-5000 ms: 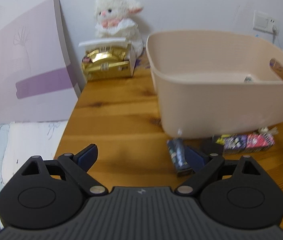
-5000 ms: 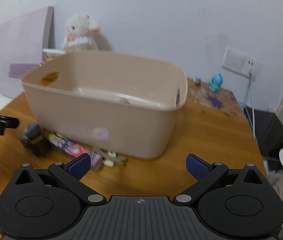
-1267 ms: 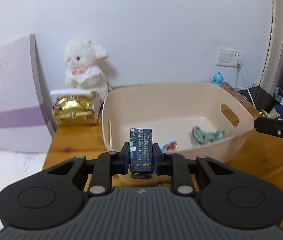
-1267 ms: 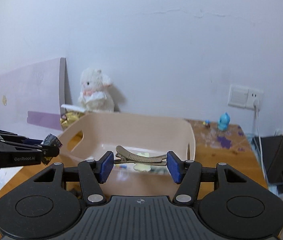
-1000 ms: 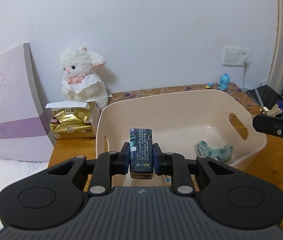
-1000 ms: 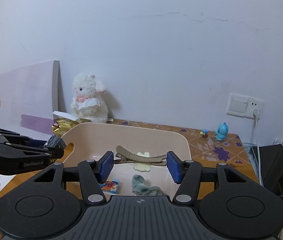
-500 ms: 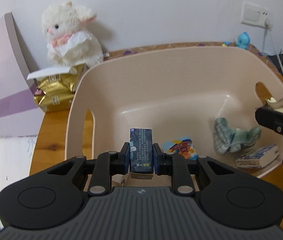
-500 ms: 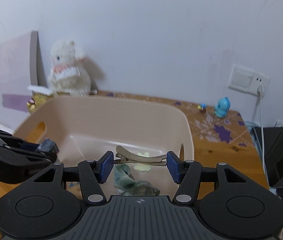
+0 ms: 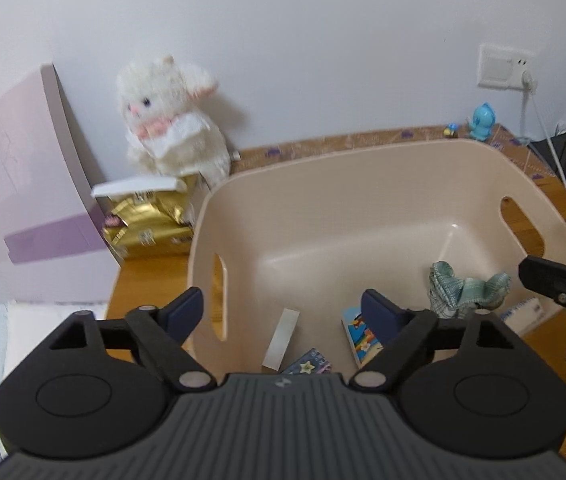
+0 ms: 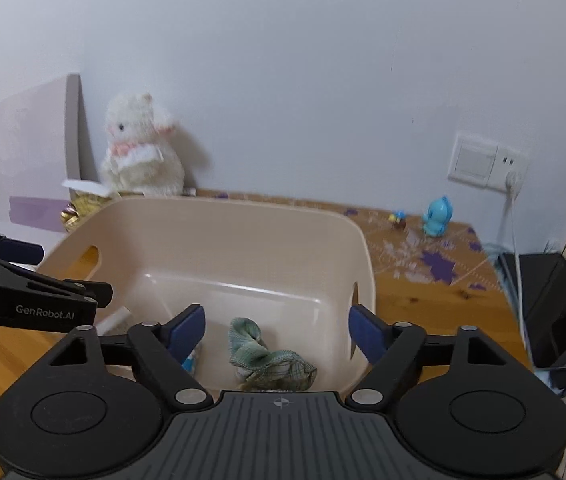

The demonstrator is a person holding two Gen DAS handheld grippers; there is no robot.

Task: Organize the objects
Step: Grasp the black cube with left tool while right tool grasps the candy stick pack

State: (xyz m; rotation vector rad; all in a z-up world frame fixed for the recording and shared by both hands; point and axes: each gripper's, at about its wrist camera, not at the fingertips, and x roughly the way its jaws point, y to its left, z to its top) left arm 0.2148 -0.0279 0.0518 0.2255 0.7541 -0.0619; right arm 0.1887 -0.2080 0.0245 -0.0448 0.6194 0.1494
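Both pairs of fingers are spread wide and hold nothing. Low in the left wrist view, the left gripper hangs over the near end of the beige tub, and the right gripper hangs over the tub too, low in its own view. Down in the tub I can see a crumpled green cloth at the lower middle, a little picture card by the blue pad on the right, a white strip leaning on the near wall, and a dark starry pack just peeking out at the bottom edge. So the things lie in the tub now, and I think the dropping-in step is about done. To finish it well, I would lift both grippers straight up with the fingers kept wide, so they do not bump the rim or drag the cloth out. After that, look around the tabletop for anything left out. A white bunny toy and a gold bag sit at the upper left by the wall, and a small blue figure stands at the right. I cannot tell if those should go in too.
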